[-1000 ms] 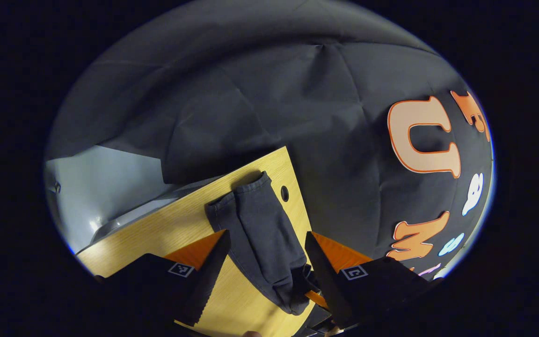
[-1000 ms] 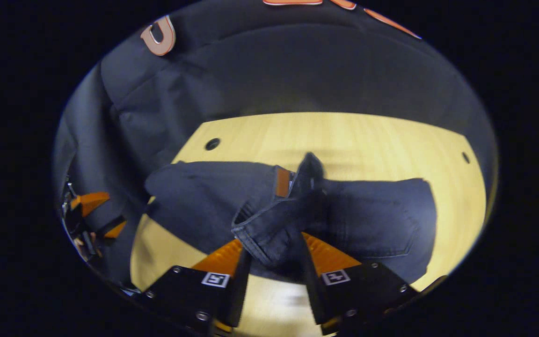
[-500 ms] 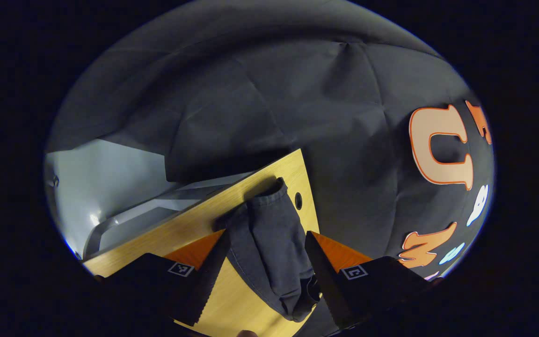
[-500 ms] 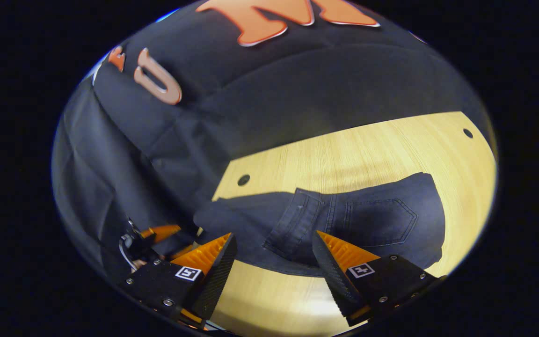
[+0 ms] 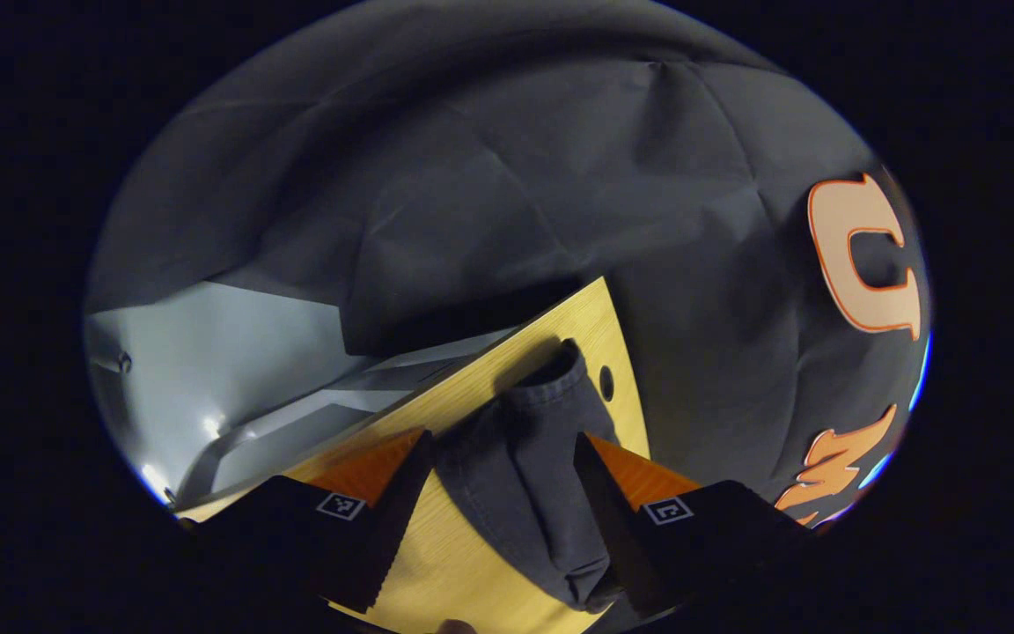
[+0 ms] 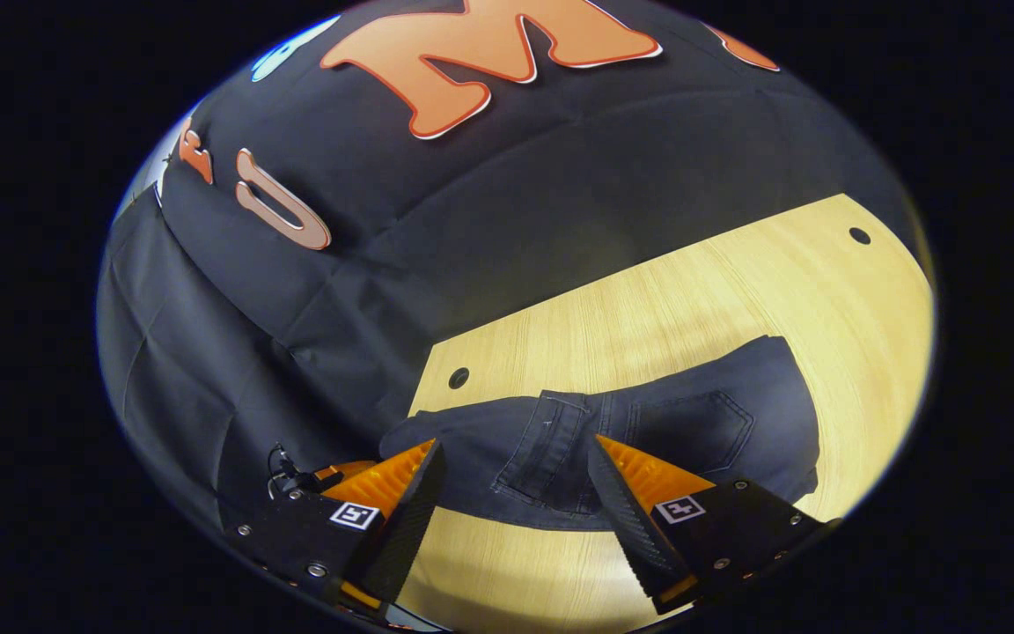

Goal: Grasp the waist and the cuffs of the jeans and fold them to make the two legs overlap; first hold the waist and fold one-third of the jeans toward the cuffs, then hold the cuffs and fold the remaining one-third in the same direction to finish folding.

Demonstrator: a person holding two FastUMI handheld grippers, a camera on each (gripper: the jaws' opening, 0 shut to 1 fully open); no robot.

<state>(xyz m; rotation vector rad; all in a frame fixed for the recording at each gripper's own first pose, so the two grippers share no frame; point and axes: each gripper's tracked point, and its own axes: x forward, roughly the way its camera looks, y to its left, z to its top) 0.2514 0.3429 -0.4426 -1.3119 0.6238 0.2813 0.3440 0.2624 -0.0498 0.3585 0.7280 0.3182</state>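
Now at the stage after the first fold, by the look of it: dark denim jeans (image 6: 648, 431) lying on the pale wood-grain bench (image 6: 692, 291), waist part doubled over with a back pocket facing up. Right gripper (image 6: 511, 489) held just above the near edge of that folded part, fingers (image 6: 617, 493) spread wide, nothing between them, cloth seen through the gap but not pinched. Left gripper (image 5: 503, 497) over the other end, fingers (image 5: 401, 502) likewise parted, with the narrow stacked legs (image 5: 533, 458) running straight through the gap and away toward the cuffs (image 5: 560, 365), which sit beside a round hole (image 5: 606, 383) near the bench corner. Cannot tell whether the left fingers touch the denim; no sign of a squeeze on it. Long axis of the legs roughly in line with the left gripper's forward direction, so cuffs ahead of and beyond its fingertips, not between them. Left gripper plainly the nearer one to the cuffs; right gripper well apart from them, at the folded waist end. Likely next: reach forward to the cuff hem, close on it, then carry it back along that same axis over the folded part.
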